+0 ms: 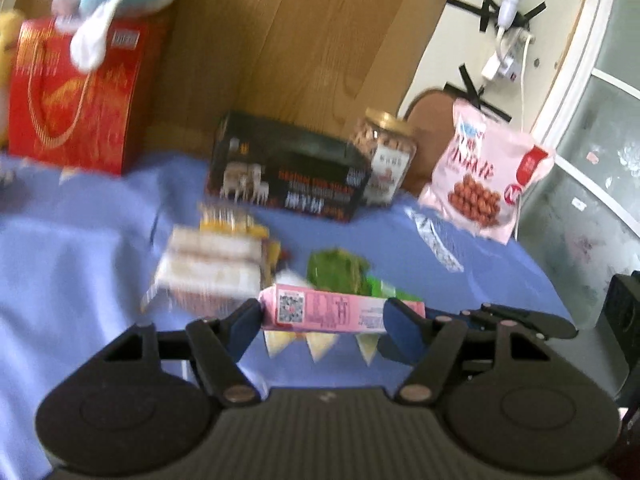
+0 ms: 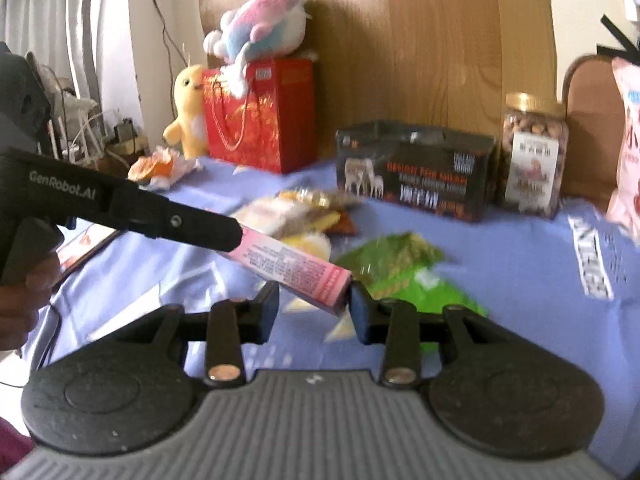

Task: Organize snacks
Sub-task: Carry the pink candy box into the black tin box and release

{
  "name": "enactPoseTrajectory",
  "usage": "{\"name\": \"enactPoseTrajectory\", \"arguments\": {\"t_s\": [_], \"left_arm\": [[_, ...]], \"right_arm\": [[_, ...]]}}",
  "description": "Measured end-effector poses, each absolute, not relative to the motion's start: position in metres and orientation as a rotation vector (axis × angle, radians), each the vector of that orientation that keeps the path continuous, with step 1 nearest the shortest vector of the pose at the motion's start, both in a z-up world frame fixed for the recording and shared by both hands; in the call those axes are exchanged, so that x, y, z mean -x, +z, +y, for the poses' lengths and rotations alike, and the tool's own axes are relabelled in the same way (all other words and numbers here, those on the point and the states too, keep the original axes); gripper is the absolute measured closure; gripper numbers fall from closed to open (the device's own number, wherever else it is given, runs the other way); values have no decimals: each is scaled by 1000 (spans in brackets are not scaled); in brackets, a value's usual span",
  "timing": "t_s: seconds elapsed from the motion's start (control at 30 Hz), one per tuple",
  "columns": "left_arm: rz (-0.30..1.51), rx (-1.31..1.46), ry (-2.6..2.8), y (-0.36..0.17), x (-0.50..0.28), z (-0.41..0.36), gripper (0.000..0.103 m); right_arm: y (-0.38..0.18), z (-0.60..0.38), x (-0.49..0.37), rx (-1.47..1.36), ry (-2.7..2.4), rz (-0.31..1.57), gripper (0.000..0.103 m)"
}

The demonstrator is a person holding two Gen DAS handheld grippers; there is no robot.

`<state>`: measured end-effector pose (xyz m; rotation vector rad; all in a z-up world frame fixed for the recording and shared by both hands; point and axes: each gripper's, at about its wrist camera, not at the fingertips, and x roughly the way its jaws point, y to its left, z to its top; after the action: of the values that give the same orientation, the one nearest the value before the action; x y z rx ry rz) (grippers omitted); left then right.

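My left gripper (image 1: 324, 316) and right gripper (image 2: 314, 306) share one long pink snack box (image 1: 340, 312), raised above the blue-clothed desk (image 1: 80, 248). My left jaws, part open, press on its two ends; my right jaws, narrower, clamp one end across its width. Below lie a green packet (image 2: 400, 264) and wrapped cakes (image 1: 212, 264); behind stand a dark carton (image 2: 416, 168) and nut jar (image 2: 534, 156).

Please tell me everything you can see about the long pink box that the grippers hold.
The pink box is long and slim, apparently cardboard, with small printed text and a QR code near one end. It is closed and lifted above the blue tablecloth, slightly tilted. The left gripper clamps it lengthwise, end to end; the right gripper pinches one end.
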<state>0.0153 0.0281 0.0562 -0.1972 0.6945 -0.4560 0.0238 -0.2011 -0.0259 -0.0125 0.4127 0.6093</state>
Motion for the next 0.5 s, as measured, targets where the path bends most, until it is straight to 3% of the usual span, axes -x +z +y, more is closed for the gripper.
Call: {"name": "enactPoseTrajectory", "arguments": {"t_s": [0.5], "left_arm": [[565, 192, -430, 100, -134, 22, 35]], "right_arm": [[15, -192, -121, -14, 550, 280, 62]]}}
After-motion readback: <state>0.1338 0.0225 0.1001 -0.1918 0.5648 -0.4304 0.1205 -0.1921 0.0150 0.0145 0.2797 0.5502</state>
